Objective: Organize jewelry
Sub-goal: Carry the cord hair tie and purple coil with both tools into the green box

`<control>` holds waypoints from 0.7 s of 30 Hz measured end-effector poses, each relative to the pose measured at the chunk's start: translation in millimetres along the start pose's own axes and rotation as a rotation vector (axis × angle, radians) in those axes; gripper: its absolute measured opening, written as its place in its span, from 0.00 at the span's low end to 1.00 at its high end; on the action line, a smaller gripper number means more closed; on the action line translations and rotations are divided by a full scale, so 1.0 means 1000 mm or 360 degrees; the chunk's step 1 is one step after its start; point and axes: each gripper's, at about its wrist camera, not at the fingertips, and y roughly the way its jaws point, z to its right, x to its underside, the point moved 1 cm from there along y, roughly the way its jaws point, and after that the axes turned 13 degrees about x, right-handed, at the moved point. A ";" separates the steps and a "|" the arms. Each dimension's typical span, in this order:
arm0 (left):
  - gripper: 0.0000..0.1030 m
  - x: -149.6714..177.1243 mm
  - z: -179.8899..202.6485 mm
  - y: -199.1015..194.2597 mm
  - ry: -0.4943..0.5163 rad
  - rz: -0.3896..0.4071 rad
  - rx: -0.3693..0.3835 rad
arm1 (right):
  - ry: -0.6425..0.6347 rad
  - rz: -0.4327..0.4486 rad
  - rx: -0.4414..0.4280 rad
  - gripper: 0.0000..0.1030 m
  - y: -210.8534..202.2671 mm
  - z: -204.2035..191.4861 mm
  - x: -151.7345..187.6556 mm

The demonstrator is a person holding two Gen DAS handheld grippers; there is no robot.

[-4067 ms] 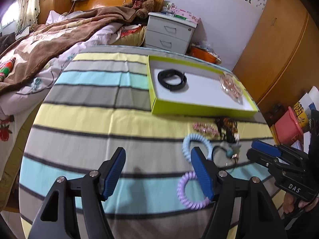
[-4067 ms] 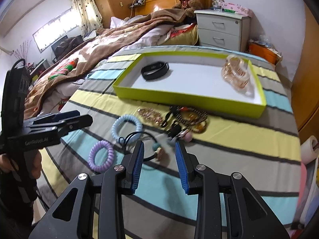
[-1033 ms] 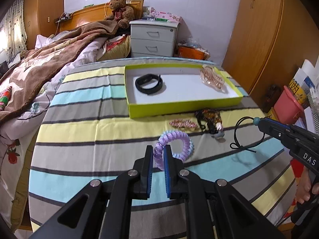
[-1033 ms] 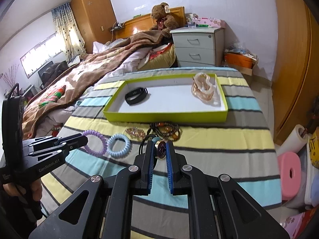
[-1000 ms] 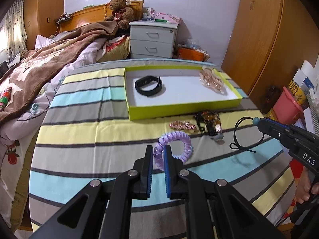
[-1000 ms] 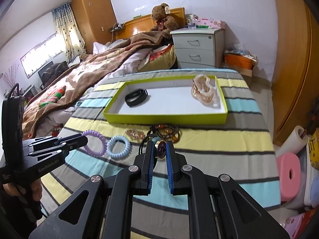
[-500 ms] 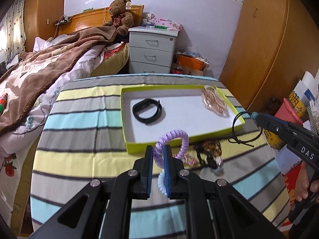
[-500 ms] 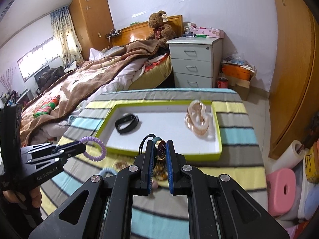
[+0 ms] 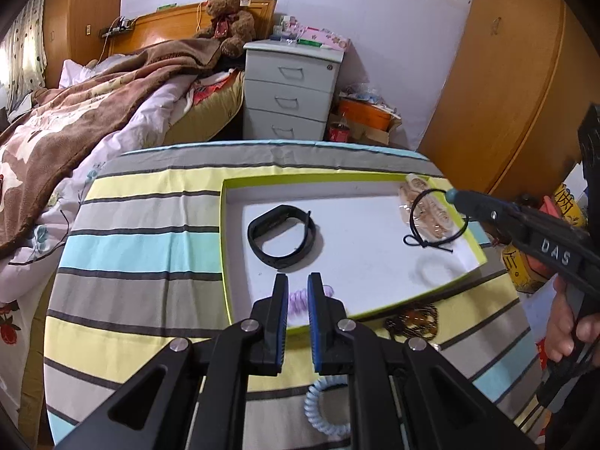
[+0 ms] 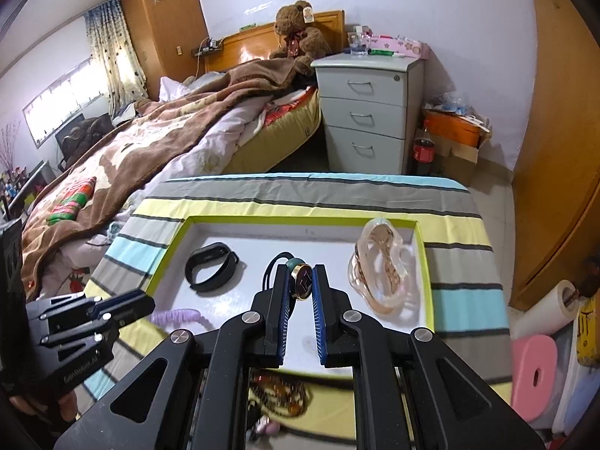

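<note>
Two grippers over tray (image 9: 225, 247), left gripper (image 9: 298, 294) jaws clamp half-hidden purple coil (image 9: 296, 297), right gripper (image 10: 300, 287) jaws clamp cord's charm (image 10: 303, 282)

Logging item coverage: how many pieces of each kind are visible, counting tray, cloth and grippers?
Spiral ties: 2, purple spiral tie and light blue spiral tie
Black cord hair tie: 1
Black wristband: 1
Clear hair claw: 1
Beaded bracelet: 1
Total: 6

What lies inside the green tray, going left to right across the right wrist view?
Black wristband → black cord hair tie with charm, pinched in the right gripper → clear pinkish hair clip, all over the green tray.
</note>
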 end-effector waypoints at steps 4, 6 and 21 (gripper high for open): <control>0.11 -0.001 -0.008 0.010 -0.0026 -0.0028 -0.0007 | -0.0013 -0.0024 -0.0004 0.12 0.015 -0.005 -0.005; 0.11 0.000 -0.010 0.015 -0.0028 -0.0042 -0.0011 | -0.0016 -0.0044 -0.0014 0.12 0.023 -0.006 -0.008; 0.11 0.002 -0.019 0.035 -0.0072 -0.0120 -0.0005 | -0.0081 -0.0212 -0.0100 0.12 0.079 -0.023 -0.020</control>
